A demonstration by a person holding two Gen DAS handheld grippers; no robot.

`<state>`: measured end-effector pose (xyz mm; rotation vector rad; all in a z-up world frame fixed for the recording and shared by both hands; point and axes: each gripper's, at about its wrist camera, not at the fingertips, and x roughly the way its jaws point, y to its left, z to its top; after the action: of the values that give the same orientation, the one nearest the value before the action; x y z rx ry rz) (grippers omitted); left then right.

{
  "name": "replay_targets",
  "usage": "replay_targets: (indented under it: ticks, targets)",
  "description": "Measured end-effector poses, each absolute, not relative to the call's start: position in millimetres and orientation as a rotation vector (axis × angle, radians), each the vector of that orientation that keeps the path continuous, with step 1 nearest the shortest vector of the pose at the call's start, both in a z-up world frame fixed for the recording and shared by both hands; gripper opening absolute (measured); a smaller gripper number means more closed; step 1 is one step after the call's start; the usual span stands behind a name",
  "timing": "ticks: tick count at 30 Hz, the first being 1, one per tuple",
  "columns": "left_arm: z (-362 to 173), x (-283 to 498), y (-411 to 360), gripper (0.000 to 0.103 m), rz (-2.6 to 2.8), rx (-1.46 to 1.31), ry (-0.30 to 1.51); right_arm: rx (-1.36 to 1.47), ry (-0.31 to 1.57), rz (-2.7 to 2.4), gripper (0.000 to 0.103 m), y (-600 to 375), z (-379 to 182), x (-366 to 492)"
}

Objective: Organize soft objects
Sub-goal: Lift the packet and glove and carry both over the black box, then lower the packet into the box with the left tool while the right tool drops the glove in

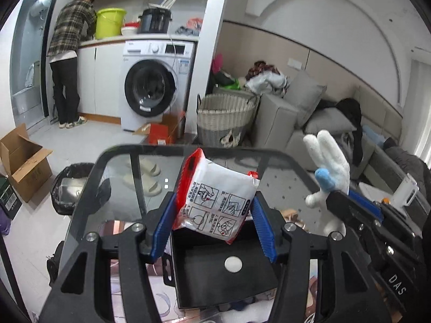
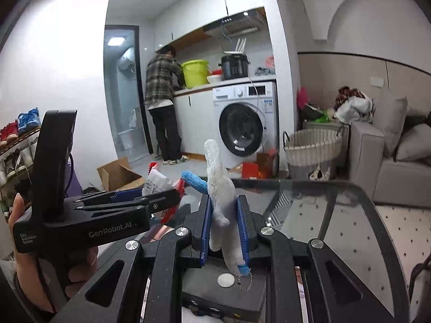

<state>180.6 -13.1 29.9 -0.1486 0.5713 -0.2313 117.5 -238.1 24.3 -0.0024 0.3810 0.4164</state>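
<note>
Both grippers are raised side by side, each closed on something.

The left gripper [image 1: 212, 219] has its blue pads about half apart, pressing on a white packet [image 1: 215, 202]. The right gripper [image 2: 225, 228] has its pads nearly together, squeezing a white plush toy [image 2: 219, 188]. A hand [image 2: 16, 215] holds the left gripper's handle.

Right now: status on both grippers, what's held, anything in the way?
Left gripper shut on tissue pack. Right gripper shut on white plush toy. Both over glass table. Wicker basket beyond the table; nothing between.
</note>
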Motion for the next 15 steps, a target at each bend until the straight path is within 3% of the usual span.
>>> replay_targets:
  ticks: [15]
  targets:
    - [-12, 200, -24, 0.055, -0.214, -0.145, 0.808, 0.132, 0.627, 0.461, 0.018, -253, -24, 173]
